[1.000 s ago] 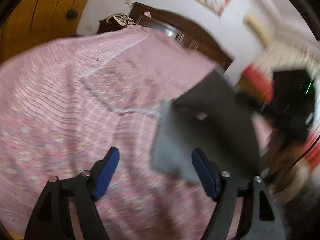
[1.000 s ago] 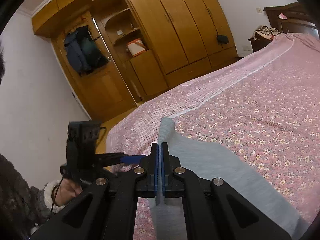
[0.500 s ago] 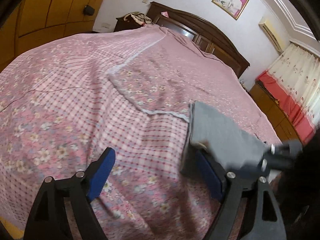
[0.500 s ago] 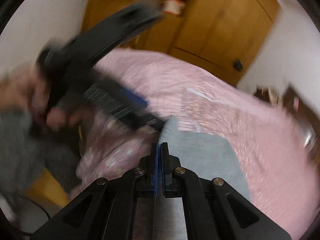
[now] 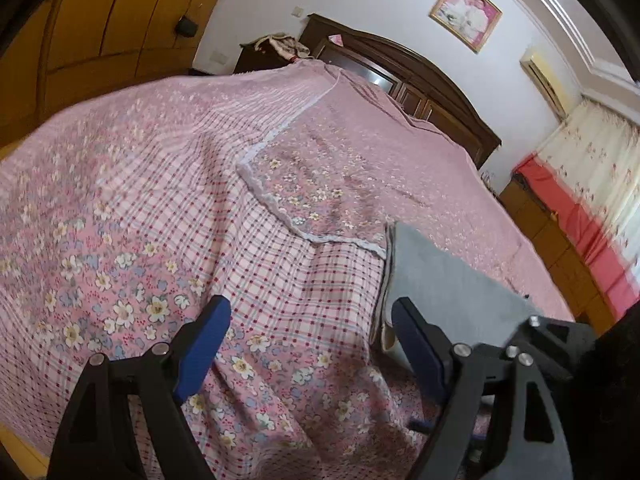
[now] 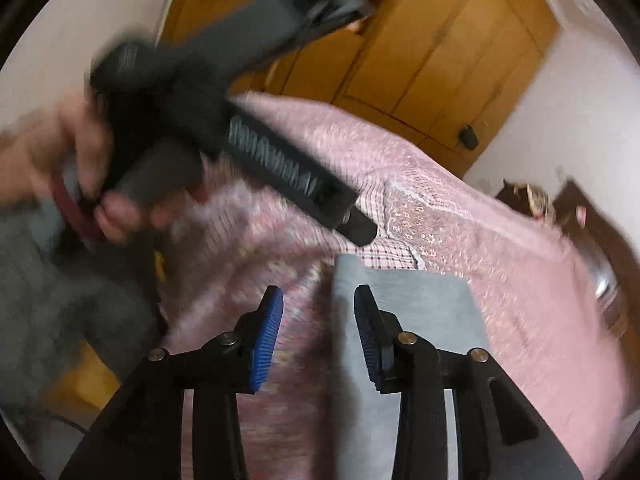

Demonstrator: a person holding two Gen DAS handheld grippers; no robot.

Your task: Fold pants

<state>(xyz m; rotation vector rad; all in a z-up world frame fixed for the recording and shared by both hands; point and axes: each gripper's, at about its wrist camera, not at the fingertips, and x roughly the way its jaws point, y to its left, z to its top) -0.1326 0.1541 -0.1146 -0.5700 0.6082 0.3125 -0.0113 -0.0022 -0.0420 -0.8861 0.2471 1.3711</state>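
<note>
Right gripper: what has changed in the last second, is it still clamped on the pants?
No. The right gripper was shut on the grey pants edge and has now opened, releasing them; they lie folded on the pink bedspread. The left gripper has swung over the bed beside the pants and stays open, holding nothing.

The right gripper (image 6: 318,334), black with blue ribbed pads, hangs with jaws parted over folded grey fabric pants (image 6: 416,320) on a pink floral bedspread (image 6: 500,240); a blurred hand (image 6: 92,184) grips the black left gripper (image 6: 256,148) above
</note>
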